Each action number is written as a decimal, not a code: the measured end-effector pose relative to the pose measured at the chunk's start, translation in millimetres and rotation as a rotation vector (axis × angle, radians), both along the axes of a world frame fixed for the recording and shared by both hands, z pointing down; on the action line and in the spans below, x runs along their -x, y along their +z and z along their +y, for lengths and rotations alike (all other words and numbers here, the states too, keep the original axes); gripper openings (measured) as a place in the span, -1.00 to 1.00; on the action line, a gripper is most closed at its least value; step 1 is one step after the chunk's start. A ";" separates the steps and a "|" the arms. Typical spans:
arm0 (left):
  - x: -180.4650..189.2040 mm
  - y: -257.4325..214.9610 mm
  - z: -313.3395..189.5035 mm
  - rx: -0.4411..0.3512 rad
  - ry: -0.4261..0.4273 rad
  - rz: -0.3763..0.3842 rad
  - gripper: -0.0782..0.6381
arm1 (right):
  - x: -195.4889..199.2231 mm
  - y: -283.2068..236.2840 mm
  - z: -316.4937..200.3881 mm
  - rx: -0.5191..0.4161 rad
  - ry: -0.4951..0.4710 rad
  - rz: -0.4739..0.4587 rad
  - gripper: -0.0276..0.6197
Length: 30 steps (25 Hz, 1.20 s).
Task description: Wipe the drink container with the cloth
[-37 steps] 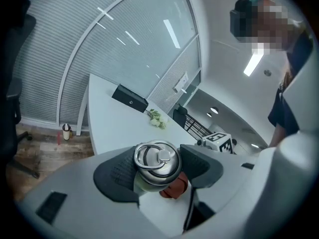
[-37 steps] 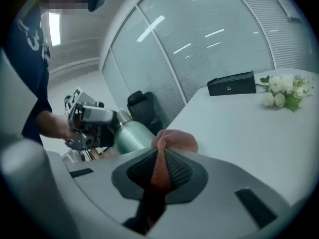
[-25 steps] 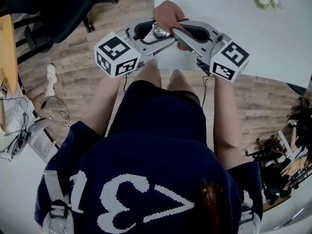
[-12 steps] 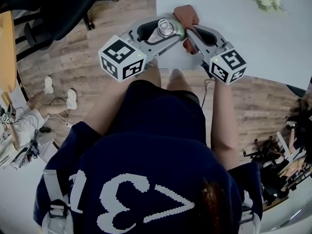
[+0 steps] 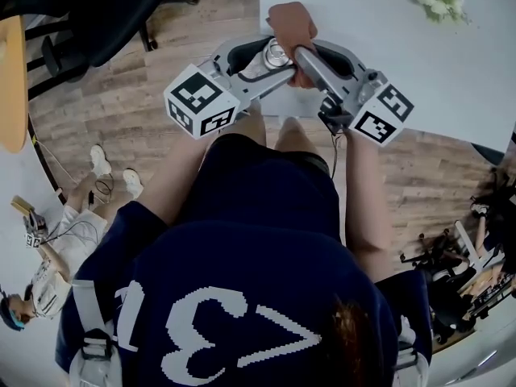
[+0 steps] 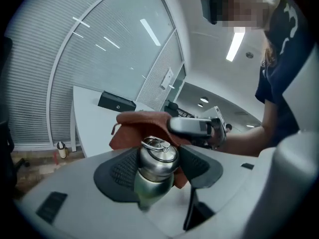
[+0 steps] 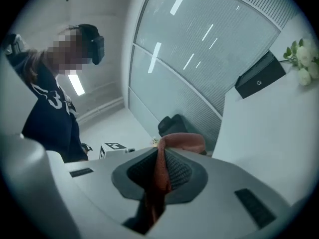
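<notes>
Left hand-held gripper (image 6: 158,159) clamping bottle (image 6: 155,180), right one (image 7: 160,176) clamping cloth (image 7: 180,141), shirt (image 5: 242,240) numeral 3

Drink container (image 6: 155,158): silver steel cap, greenish body. Cloth (image 6: 137,126): plain rust-brown. Left gripper (image 6: 158,171) and right gripper (image 7: 159,176): grey shells, black ribbed pads (image 6: 119,172). Marker cubes (image 5: 199,99): black-and-white squares. Table (image 5: 451,63) white; floor (image 5: 193,22) brown wood-grain; shirt (image 5: 258,240) navy, white numerals.

Head camera stares steeply down over the person (image 5: 250,248) at the near left corner of the tabletop (image 5: 387,55). Each gripper camera rides tight behind its own jaws (left gripper (image 5: 270,60) and right gripper (image 5: 301,58) angled toward one another). Head and left views share the drink container (image 5: 277,52); all three catch the cloth (image 5: 292,24).
</notes>
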<state>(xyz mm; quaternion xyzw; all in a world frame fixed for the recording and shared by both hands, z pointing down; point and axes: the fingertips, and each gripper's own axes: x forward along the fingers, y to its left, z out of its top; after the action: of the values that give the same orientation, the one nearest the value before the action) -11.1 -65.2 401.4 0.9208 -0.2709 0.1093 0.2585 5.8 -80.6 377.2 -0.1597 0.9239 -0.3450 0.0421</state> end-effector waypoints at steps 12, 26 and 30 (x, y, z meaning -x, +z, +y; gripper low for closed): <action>-1.9 -1.3 17.2 -0.089 0.117 -0.013 -0.04 | -23.9 104.3 1.9 0.022 -0.020 0.394 -0.77; -3.3 -3.9 13.1 -0.100 0.031 -0.067 -0.03 | 8.2 22.5 -4.3 0.043 -0.147 0.106 -0.77; -5.9 -4.1 7.6 -0.050 -0.093 -0.088 -0.03 | 3.0 23.1 -5.2 0.054 -0.114 0.106 -0.77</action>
<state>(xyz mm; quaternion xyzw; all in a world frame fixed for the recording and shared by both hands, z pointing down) -5.2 -57.6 397.3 0.9077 -0.3271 0.1305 0.2281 2.8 -85.8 400.2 -0.1260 0.9228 -0.3629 -0.0307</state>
